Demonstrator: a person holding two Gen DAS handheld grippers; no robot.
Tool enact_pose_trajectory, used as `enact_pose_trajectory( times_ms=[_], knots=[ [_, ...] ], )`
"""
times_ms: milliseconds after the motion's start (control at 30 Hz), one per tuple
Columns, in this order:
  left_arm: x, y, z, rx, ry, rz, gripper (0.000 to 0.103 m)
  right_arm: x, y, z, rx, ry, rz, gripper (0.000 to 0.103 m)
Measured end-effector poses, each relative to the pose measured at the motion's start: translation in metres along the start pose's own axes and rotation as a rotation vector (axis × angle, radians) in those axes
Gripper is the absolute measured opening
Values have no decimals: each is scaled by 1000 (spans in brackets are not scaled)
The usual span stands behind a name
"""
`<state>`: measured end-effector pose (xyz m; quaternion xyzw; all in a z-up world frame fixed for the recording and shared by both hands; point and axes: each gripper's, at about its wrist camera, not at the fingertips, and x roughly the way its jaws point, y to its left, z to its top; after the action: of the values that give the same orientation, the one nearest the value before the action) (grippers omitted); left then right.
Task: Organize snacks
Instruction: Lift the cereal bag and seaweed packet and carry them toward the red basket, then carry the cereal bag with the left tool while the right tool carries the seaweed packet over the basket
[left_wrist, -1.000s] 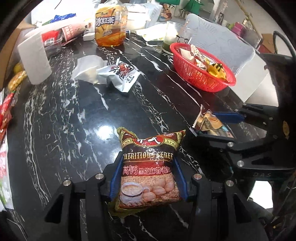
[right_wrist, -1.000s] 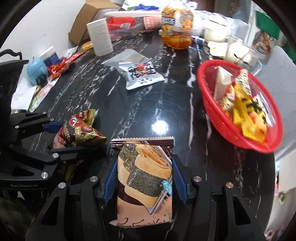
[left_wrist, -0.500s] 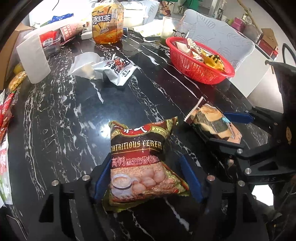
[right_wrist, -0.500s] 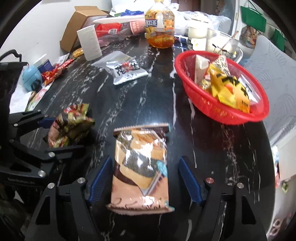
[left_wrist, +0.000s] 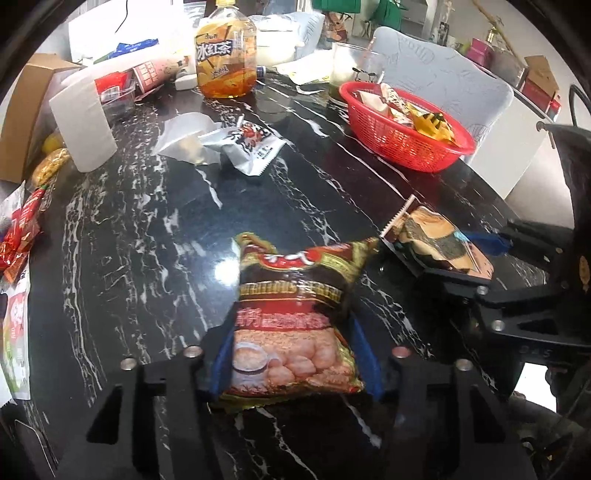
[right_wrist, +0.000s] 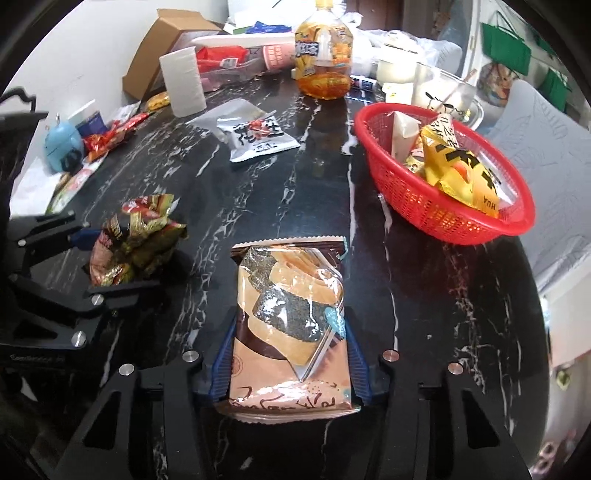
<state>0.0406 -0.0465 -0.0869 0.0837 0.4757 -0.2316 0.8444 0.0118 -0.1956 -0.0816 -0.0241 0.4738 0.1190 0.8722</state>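
Observation:
My left gripper (left_wrist: 293, 350) is shut on a red-brown cereal snack bag (left_wrist: 295, 317), held just above the black marble table (left_wrist: 147, 229). My right gripper (right_wrist: 290, 350) is shut on a brown seaweed-roll snack packet (right_wrist: 290, 325). Each gripper shows in the other's view: the right one with its packet (left_wrist: 439, 243) at the right of the left wrist view, the left one with the cereal bag (right_wrist: 133, 240) at the left of the right wrist view. A red basket (right_wrist: 447, 218) with several snacks stands ahead to the right; it also shows in the left wrist view (left_wrist: 402, 147).
A silver snack packet (right_wrist: 258, 136) lies mid-table. An iced-tea bottle (right_wrist: 323, 55), a paper roll (right_wrist: 184, 83), a cardboard box (right_wrist: 162, 44), a glass cup (right_wrist: 447, 96) and loose wrappers (right_wrist: 107, 136) crowd the far and left edges. A white chair (left_wrist: 443, 85) stands behind the basket.
Both grippers opened around their packets half a second ago and have closed on them again. Both packets now sit gripped between the fingers, raised a little.

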Motion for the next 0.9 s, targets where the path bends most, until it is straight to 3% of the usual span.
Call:
enact_pose_trajectory(
  times_ms=[400, 533, 900],
  knots=[
    [-8, 11, 8, -57, -21, -81, 48, -4, 4, 3, 106, -15, 162, 50],
    [-16, 7, 15, -31, -51, -77, 48, -12, 5, 3, 98, -36, 166, 50],
    [-28, -19, 47, 20, -121, -175, 48, -44, -13, 7, 101, -107, 109, 50]
  ],
)
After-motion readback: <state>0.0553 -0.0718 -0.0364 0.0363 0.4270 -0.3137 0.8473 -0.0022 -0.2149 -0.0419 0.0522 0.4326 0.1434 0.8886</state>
